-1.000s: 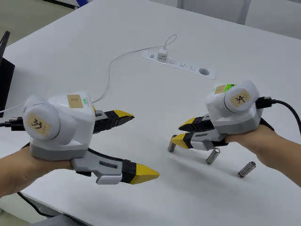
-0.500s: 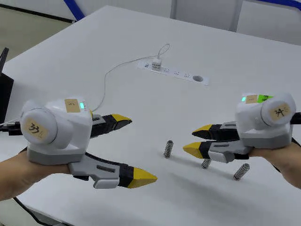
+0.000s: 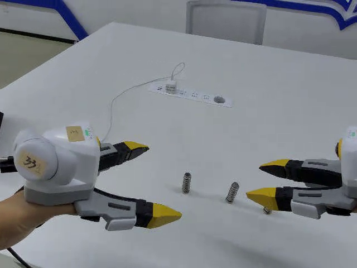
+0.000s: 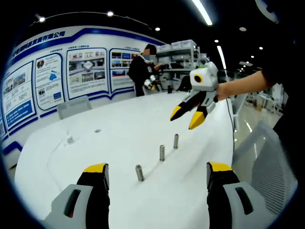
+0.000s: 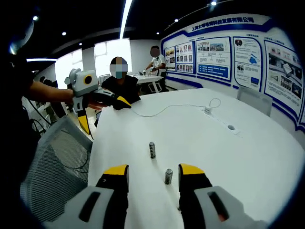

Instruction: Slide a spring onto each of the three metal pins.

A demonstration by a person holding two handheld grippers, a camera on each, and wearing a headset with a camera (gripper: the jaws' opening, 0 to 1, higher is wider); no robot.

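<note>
Left claw [image 3: 162, 180] and right claw [image 3: 255, 180] are both spread and empty above the worktop [image 3: 268, 100]. Springs [image 3: 187, 182] stand upright between them, apparently on their pins. Judged final step: next, verify seating of the half-hidden third spring [image 3: 267, 210].

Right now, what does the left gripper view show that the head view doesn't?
The left gripper view adds the room: wall posters, a standing person and ceiling lights. The head view adds the white housing of the left hand-held gripper and the thin cable running from the power strip. Both show the white table, the row of three upright springs and the right hand-held gripper, jaws open.
</note>
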